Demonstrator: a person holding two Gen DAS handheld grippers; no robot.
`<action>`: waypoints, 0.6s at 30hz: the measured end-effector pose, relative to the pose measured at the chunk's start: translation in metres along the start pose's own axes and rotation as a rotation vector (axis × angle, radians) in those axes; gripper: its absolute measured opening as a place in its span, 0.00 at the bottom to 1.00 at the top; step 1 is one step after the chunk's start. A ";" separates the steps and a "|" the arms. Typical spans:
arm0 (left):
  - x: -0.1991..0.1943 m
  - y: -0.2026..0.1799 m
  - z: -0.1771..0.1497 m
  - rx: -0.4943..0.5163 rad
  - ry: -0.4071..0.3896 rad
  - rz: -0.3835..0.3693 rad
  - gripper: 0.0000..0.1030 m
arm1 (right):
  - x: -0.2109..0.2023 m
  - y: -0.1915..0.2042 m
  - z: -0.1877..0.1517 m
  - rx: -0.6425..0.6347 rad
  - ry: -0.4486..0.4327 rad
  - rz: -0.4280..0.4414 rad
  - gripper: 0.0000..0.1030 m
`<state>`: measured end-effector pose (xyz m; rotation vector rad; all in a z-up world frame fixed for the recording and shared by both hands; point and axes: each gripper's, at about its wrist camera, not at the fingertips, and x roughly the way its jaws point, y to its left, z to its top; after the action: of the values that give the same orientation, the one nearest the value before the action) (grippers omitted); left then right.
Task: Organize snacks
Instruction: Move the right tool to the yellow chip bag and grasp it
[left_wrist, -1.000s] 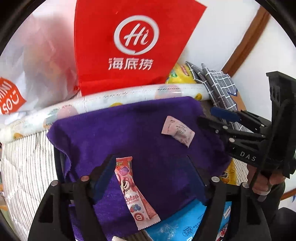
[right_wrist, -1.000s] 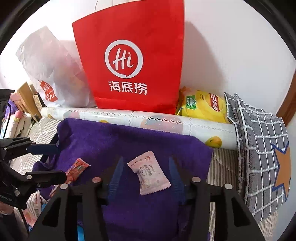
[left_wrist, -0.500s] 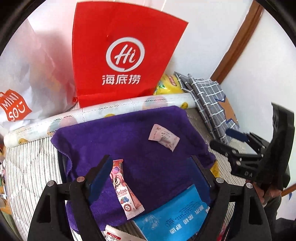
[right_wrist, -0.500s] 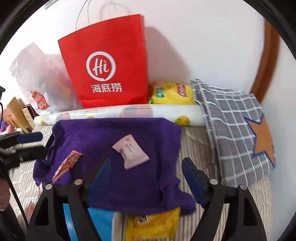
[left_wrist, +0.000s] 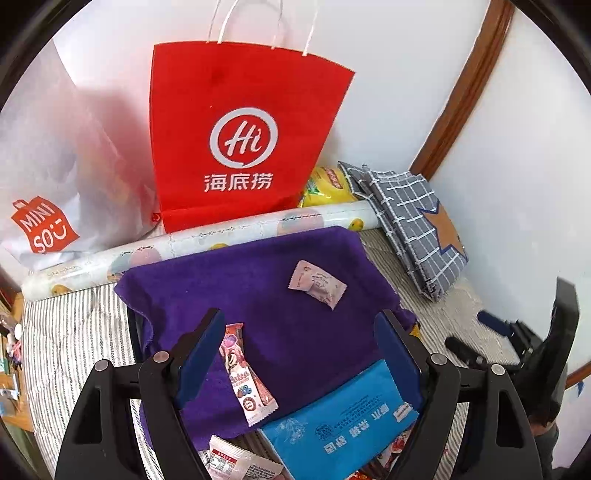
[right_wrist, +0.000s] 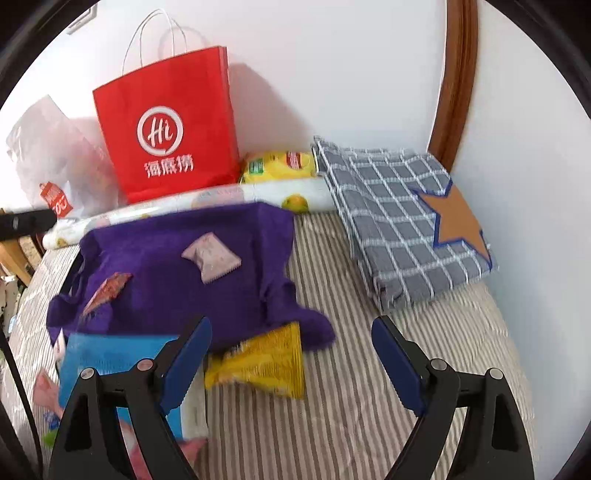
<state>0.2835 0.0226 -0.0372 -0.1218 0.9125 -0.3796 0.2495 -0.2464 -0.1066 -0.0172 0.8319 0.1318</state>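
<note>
Left wrist view: the pink candy packet (left_wrist: 317, 283) lies flat on the purple towel (left_wrist: 258, 280), well ahead of the left gripper (left_wrist: 295, 354) and apart from both pads. The long pink snack stick (left_wrist: 245, 373) lies on the towel's near edge, just beside the left pad, not touching it. The left gripper's fingers are spread wide and empty. A blue packet (left_wrist: 340, 424) lies at the towel's near edge, beside the right pad. Right wrist view: the right gripper (right_wrist: 291, 360) is opening, with nothing gripped; the yellow snack bag (right_wrist: 266, 363) lies on the striped bed cover (right_wrist: 351, 424) between its fingers, partly under the towel. A red paper bag (right_wrist: 170, 136) stands against the wall.
</note>
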 end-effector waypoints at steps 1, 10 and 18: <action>-0.001 -0.001 0.000 0.001 -0.001 -0.003 0.80 | -0.001 -0.001 -0.005 0.000 0.002 0.010 0.85; -0.007 -0.011 -0.002 0.018 0.003 -0.027 0.80 | -0.009 -0.028 -0.034 0.149 0.043 0.036 0.85; -0.004 -0.011 -0.002 0.012 0.019 -0.029 0.80 | 0.012 -0.020 -0.046 0.111 0.111 0.002 0.85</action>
<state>0.2765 0.0144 -0.0323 -0.1205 0.9275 -0.4138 0.2258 -0.2685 -0.1473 0.0811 0.9496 0.0871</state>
